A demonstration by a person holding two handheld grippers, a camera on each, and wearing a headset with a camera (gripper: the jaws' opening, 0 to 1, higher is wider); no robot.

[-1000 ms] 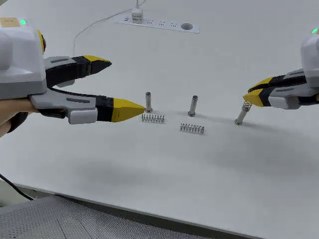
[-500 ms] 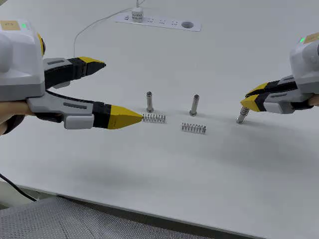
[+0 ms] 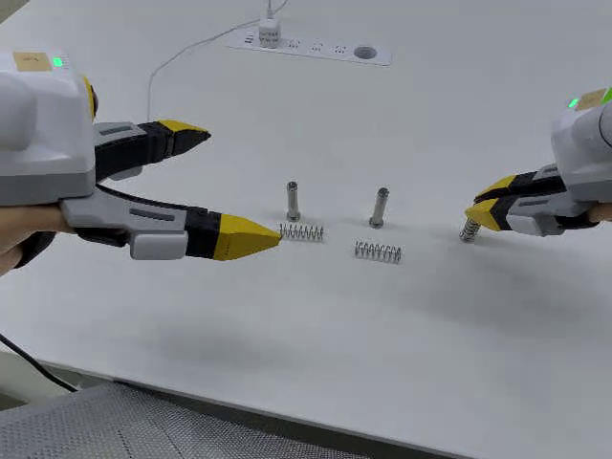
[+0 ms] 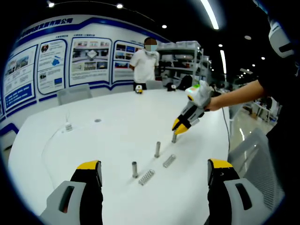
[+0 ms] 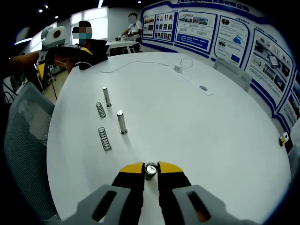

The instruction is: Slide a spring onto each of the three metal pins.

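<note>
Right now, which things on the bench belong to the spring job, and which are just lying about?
Job: left pin, middle pin, right pin, fitted spring, left loose spring, right loose spring, left gripper, right gripper.
Lying about: power strip, white cable, plug.

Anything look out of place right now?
Nothing stands out. The left pin and middle pin stand upright and bare, the left spring and middle spring lie flat beside them, and the right gripper grips the third spring on the right pin.
</note>
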